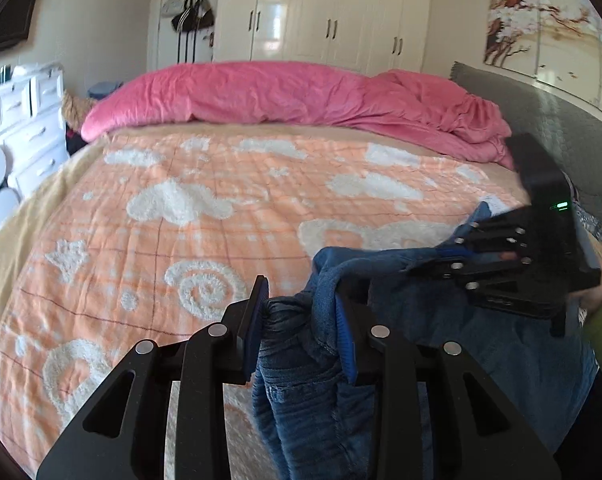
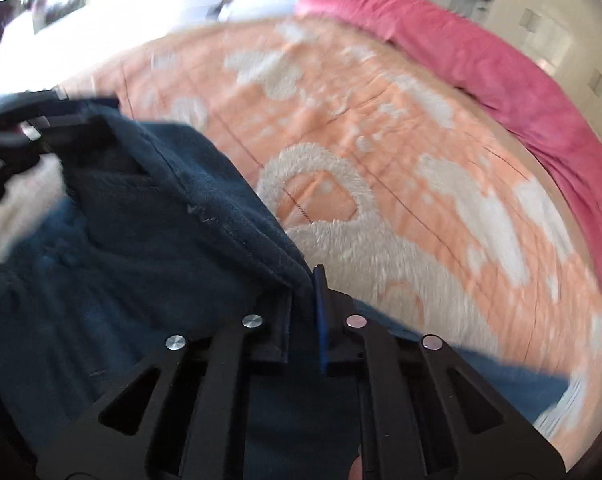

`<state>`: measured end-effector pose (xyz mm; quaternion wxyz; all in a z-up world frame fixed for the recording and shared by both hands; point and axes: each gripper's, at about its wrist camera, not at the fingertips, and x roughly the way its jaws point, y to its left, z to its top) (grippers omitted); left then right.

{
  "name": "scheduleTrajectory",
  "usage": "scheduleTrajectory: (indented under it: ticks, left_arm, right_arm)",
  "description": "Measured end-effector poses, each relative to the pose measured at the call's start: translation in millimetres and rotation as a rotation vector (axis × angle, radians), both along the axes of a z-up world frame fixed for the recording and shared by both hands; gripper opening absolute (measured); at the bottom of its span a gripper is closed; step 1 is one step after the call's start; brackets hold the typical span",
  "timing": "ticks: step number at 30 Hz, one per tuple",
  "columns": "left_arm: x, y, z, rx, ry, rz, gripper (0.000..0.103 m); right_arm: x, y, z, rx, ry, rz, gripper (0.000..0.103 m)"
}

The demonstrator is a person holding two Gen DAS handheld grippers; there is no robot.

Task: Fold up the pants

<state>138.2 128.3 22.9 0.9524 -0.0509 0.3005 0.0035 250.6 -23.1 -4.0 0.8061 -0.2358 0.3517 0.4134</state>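
Both grips are set: my left hand-held gripper (image 1: pixel 301 320) pinches bunched denim of the pants (image 1: pixel 301 392), my right hand-held gripper (image 2: pixel 303 300) clamps another edge, lifted over the bed (image 1: pixel 181 208). Next, I'd spread them flat.

You face a bed (image 1: pixel 221 208) with an orange blanket (image 1: pixel 161 240); pink duvet (image 1: pixel 281 96) along its far edge, white wardrobe (image 1: pixel 333 12) behind.
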Motion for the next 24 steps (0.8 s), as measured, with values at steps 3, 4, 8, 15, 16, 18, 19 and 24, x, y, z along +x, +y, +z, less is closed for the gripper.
scheduleTrajectory:
  ticks: [3, 4, 8, 15, 16, 18, 19, 24]
  left_arm:
    - [-13, -9, 6, 0.014, -0.025, -0.018, 0.03]
    - [-19, -13, 7, 0.032, -0.036, -0.021, 0.03]
    - [-53, -33, 12, 0.128, -0.088, -0.019, 0.032]
    - [-110, -49, 7, 0.105, -0.053, -0.029, 0.033]
    - [-117, -51, 4, 0.1, -0.037, -0.036, 0.033]
    - [-125, -51, -3, 0.093, 0.0, -0.041, 0.035]
    - [-129, -50, -6, 0.082, 0.017, -0.039, 0.036]
    - [-140, -42, -17, 0.024, 0.083, -0.017, 0.039]
  right_arm:
    - [-26, -28, 18, 0.117, 0.012, -0.075, 0.003]
    - [-38, -34, 22, 0.136, 0.005, -0.086, 0.003]
    - [-86, -52, 35, 0.196, -0.012, -0.088, 0.003]
    - [-144, -72, 21, 0.203, 0.051, -0.122, 0.003]
    - [-150, -75, 17, 0.204, 0.066, -0.127, 0.003]
    - [-161, -75, 7, 0.196, 0.098, -0.132, 0.003]
    - [-168, -75, 3, 0.184, 0.103, -0.129, 0.003]
    - [-185, -73, -7, 0.179, 0.153, -0.109, 0.003]
